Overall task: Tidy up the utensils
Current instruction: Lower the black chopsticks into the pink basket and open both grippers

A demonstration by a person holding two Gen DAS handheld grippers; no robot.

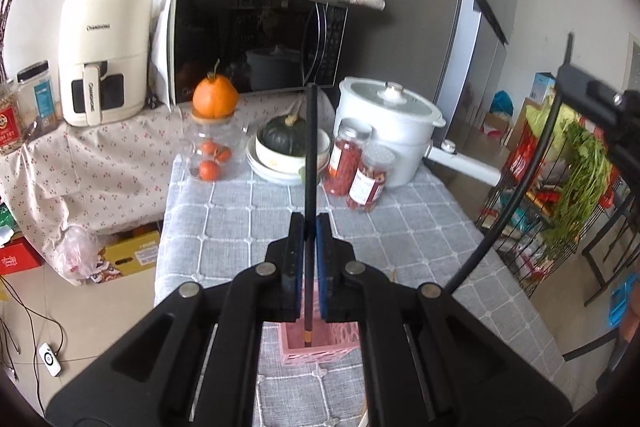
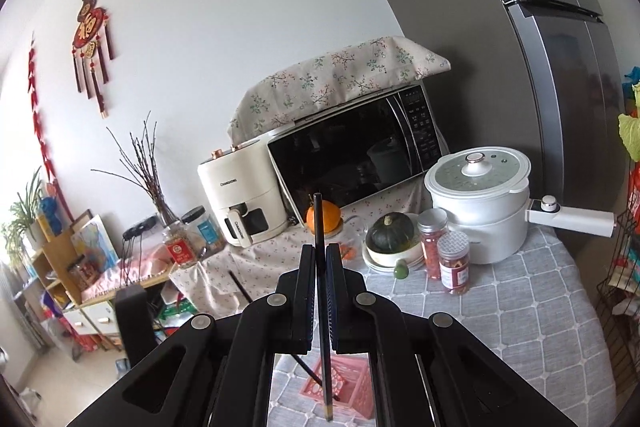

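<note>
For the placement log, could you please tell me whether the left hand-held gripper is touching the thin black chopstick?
Touching: the left wrist view shows the left hand-held gripper shut on the thin black chopstick.

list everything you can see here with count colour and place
chopstick: 2, black, one in each gripper, above the basket
basket: 1, pink, near table edge
table: 1, grey check cloth
jars: 2, red contents, by the pot
pot: 1, white, right rear
squash: 1, dark green, in stacked bowls
microwave: 1, black, rear
air fryer: 1, cream, rear left
left gripper: black, jaws shut on a chopstick
right gripper: black, jaws shut on a chopstick
</note>
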